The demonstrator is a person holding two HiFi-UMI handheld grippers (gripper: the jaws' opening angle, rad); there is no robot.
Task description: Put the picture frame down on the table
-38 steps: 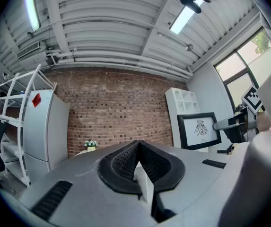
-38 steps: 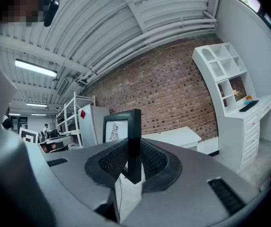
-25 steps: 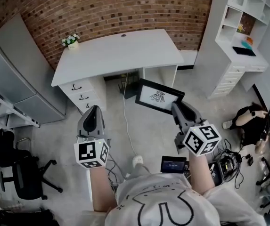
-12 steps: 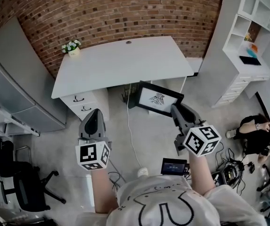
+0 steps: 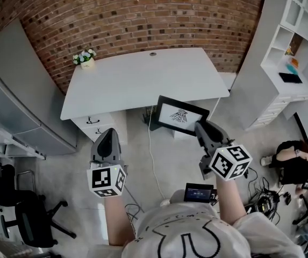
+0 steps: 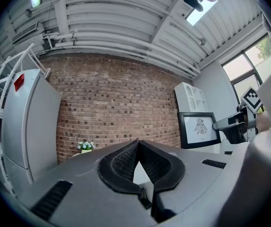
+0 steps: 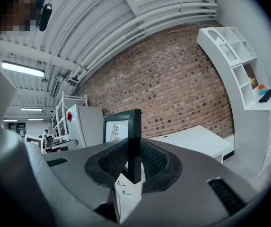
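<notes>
The right gripper (image 5: 199,128) is clenched on one edge of the black picture frame (image 5: 179,113), which hangs in the air just off the white desk's (image 5: 143,79) near edge, toward its right end; the left gripper (image 5: 106,134) (jaws pressed together on nothing) sits off the desk's near left. Held by one thin edge, the frame could swivel in the jaws or clip the desk's lip going over.
</notes>
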